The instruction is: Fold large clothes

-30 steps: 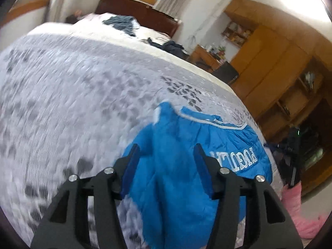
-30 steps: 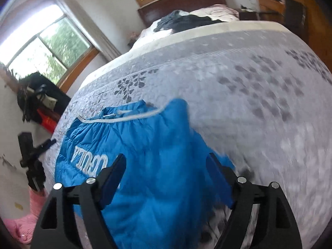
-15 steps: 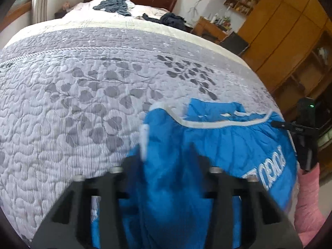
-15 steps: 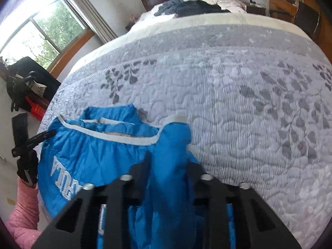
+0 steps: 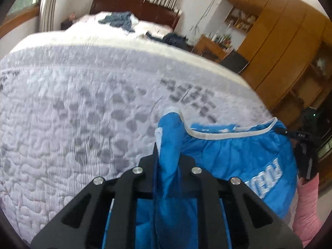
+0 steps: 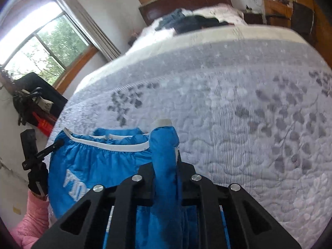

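Note:
A blue padded jacket [image 5: 238, 157] with white trim and white lettering lies at the near edge of a bed. My left gripper [image 5: 168, 155] is shut on a bunched corner of the jacket, which stands up between its black fingers. In the right wrist view the same jacket [image 6: 99, 161] spreads to the left, and my right gripper [image 6: 166, 161] is shut on another upright fold with a white edge on top. Both held folds sit slightly above the quilt.
The bed is covered by a grey quilt [image 5: 72, 114] with a dark leaf pattern. Dark clothes [image 6: 186, 21] lie by the headboard. A pink sleeve [image 5: 307, 203] shows at the side. Wooden wardrobes [image 5: 280, 41] stand right; windows [image 6: 41, 45] and a black bag are left.
Both grippers went from open around the jacket's edge to shut on it. The gripped folds have since been raised and the view has tilted up.

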`<state>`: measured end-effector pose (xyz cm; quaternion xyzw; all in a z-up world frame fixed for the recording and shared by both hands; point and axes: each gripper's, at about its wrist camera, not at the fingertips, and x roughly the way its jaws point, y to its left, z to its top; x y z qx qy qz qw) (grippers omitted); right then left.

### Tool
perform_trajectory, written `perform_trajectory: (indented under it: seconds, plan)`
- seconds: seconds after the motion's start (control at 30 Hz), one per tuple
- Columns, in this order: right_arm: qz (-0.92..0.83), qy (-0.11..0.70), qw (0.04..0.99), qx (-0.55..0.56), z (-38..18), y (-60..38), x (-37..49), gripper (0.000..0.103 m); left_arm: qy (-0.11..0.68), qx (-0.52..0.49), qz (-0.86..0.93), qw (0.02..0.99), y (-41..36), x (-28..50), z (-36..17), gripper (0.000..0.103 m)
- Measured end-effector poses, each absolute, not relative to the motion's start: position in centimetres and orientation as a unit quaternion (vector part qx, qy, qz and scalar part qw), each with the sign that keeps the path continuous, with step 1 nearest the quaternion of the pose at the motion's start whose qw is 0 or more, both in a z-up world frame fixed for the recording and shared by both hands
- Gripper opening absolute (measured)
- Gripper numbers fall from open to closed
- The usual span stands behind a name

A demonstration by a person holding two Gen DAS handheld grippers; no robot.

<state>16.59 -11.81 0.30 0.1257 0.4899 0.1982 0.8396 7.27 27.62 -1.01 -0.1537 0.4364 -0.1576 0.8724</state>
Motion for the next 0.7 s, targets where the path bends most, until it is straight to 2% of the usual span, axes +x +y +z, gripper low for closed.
perform_trajectory:
  seconds: [0.2,0.37,0.5,0.53,0.6,0.67,0.7]
  plan:
    - [0.188,0.531,0.812,0.152,-4.3,-12.4,18.1,0.017,0.457,-0.168,-0.155,0.86,28.4,7.6,-3.6,0.019]
    - [0.182,0.53,0.814,0.151,-4.0,-12.4,17.8,0.023,0.467,-0.166,-0.145,0.856,28.4,7.7,-3.5,0.026]
    - [0.174,0.509,0.829,0.15,-1.6,-13.6,15.8,0.035,0.452,-0.168,-0.132,0.866,28.6,6.3,-1.4,0.028]
    - [0.173,0.502,0.834,0.151,-0.9,-14.0,15.1,0.04,0.444,-0.167,-0.131,0.87,28.7,5.7,-0.6,0.03]
    - [0.174,0.491,0.839,0.158,0.6,-14.9,13.2,0.052,0.422,-0.17,-0.139,0.879,28.8,3.9,1.5,0.038]
    - [0.169,0.484,0.844,0.156,1.8,-15.8,11.1,0.057,0.407,-0.172,-0.152,0.884,28.3,2.2,3.3,0.041]
    - [0.166,0.484,0.845,0.155,2.1,-16.1,10.2,0.066,0.402,-0.17,-0.159,0.885,27.9,1.4,4.0,0.042]
